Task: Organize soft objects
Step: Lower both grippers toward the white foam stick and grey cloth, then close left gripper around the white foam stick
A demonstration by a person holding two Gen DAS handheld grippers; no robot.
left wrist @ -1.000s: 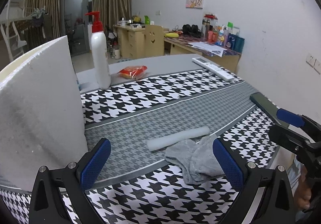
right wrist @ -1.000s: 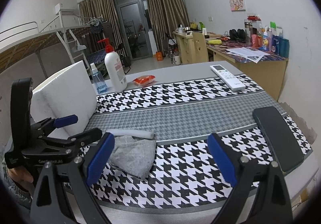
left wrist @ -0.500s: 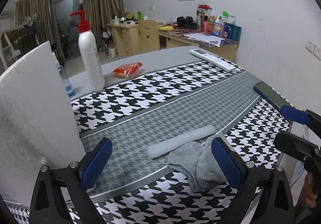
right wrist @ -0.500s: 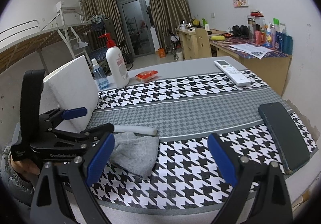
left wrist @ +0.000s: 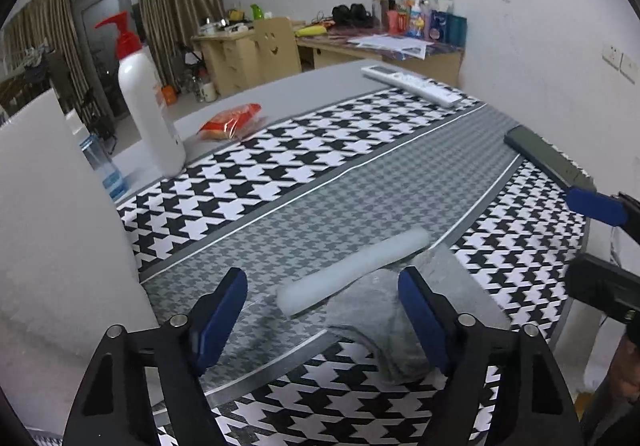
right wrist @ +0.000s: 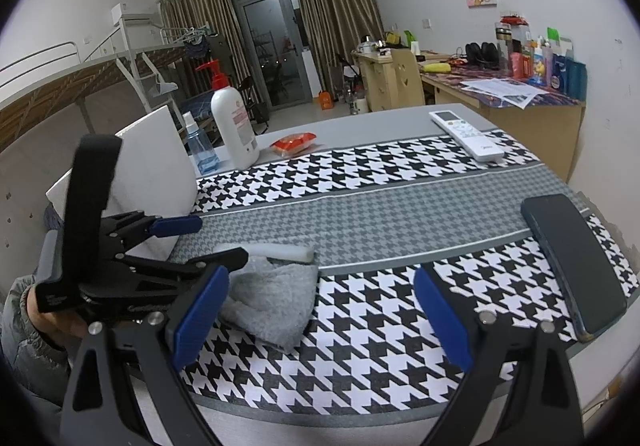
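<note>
- Tablecloth (left wrist: 304, 150): houndstooth pattern in black and white with a finer grey band along the middle; it covers the near part of a grey table (right wrist: 360, 126).
- Grey cloth (left wrist: 384, 310): crumpled soft item lying near the table's front edge, partly on the grey band and partly on the black-and-white band.
- Foam roll (left wrist: 352, 270): pale cylinder lying across the far edge of the grey cloth and touching it.
- Left gripper (left wrist: 322, 320): blue pads on either side of the near end of the foam roll and the cloth; jaws closing, with both items between them and the pads not visibly pressing on either.
- Right gripper (right wrist: 320, 320): jaws spread wide above bare tablecloth, nothing between them; the grey cloth lies just beside its left pad.
- White foam board (left wrist: 52, 230): upright at the left side of the table.
- Pump bottle (left wrist: 148, 106), small spray bottle (right wrist: 200, 150) and red snack packet (left wrist: 232, 122): standing or lying on the far grey surface.
- Remote control (right wrist: 466, 136): far right of the table.
- Dark phone (right wrist: 572, 258): flat on the right part of the tablecloth.
</note>
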